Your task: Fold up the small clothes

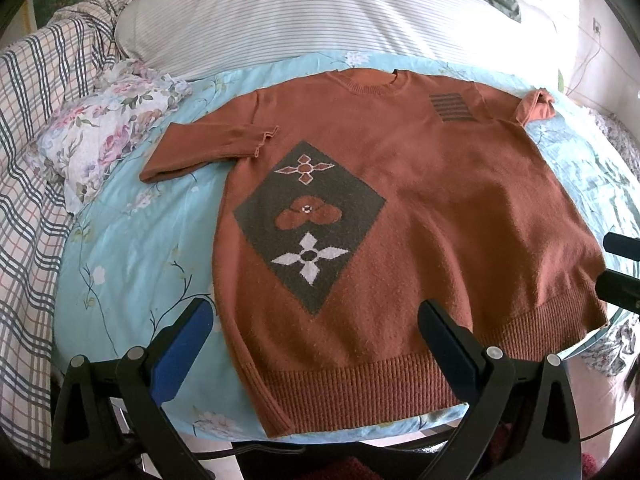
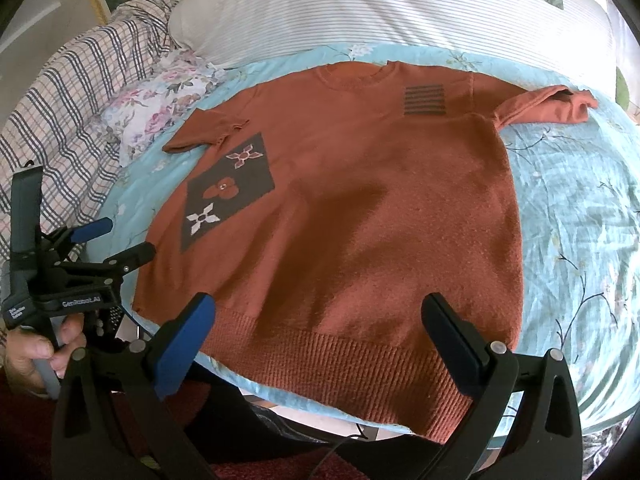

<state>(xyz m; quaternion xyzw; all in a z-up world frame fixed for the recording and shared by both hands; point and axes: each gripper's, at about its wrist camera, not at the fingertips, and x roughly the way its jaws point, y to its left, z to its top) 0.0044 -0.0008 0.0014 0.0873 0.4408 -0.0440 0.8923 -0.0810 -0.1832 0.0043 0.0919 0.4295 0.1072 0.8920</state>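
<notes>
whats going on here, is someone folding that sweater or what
A person holds a two-finger gripper in each hand over a rust-orange sweater spread face up on a floral blue bedspread. The left gripper and right gripper both hover open near the ribbed hem, holding nothing. One sleeve is already folded in over the body; the other sleeve is still out to the side.

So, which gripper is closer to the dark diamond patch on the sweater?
Left. The left gripper hovers open at the hem just below the diamond patch. The right gripper hovers open further right along the hem.
</notes>
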